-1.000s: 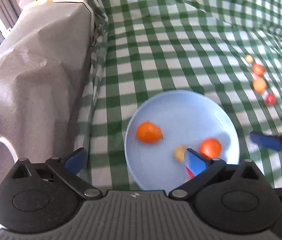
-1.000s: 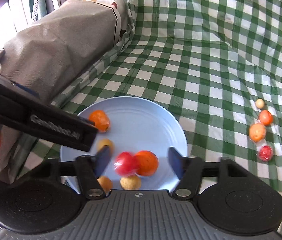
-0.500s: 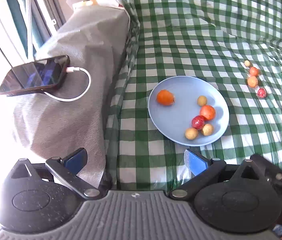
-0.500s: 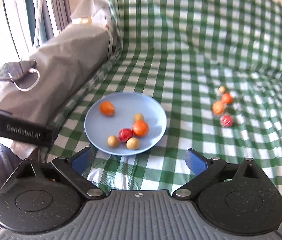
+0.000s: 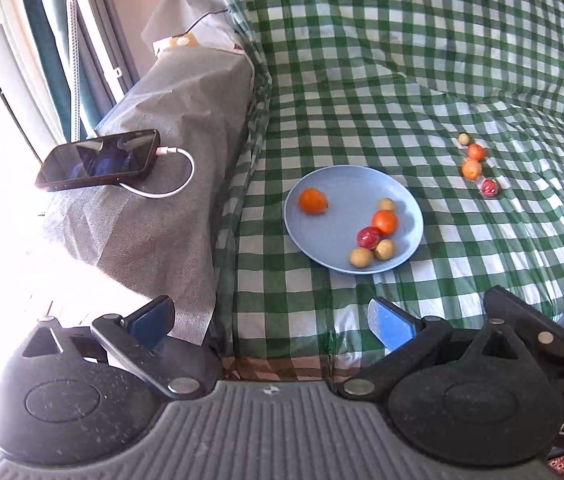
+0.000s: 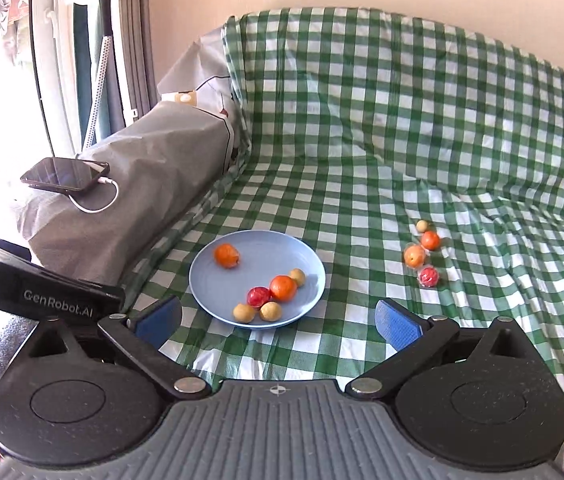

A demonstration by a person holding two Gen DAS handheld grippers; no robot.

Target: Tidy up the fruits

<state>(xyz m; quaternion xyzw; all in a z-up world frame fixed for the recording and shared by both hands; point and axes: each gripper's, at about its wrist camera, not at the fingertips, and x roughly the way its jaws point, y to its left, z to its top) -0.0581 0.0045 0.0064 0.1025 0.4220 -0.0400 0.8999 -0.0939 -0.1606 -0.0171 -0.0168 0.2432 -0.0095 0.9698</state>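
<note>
Fruit is split between two places. Six pieces lie on the blue plate (image 6: 210, 280): an orange (image 6: 226, 255) alone at its far left, and a red fruit (image 6: 258, 296), a second orange and three small yellow fruits bunched at its near right. Four loose fruits (image 6: 422, 254) sit in a short row on the checked cloth (image 6: 362, 168), well apart from the plate to its right.

Step in hand, by my judgement: between placements, with the loose row left to collect. The right tool (image 6: 278, 320) has its jaws opening, near their widest, and nothing between them. The left tool (image 5: 272, 318) stands open and empty.

The next move calls for a reach to the right row and a light grip on one round fruit, which may roll on the soft cloth.

Room is ample over the cloth's middle. To the left a grey covered armrest (image 6: 142, 168) carries a phone (image 6: 64, 175) on a cable; the cloth's near edge drops off just before the tools.
</note>
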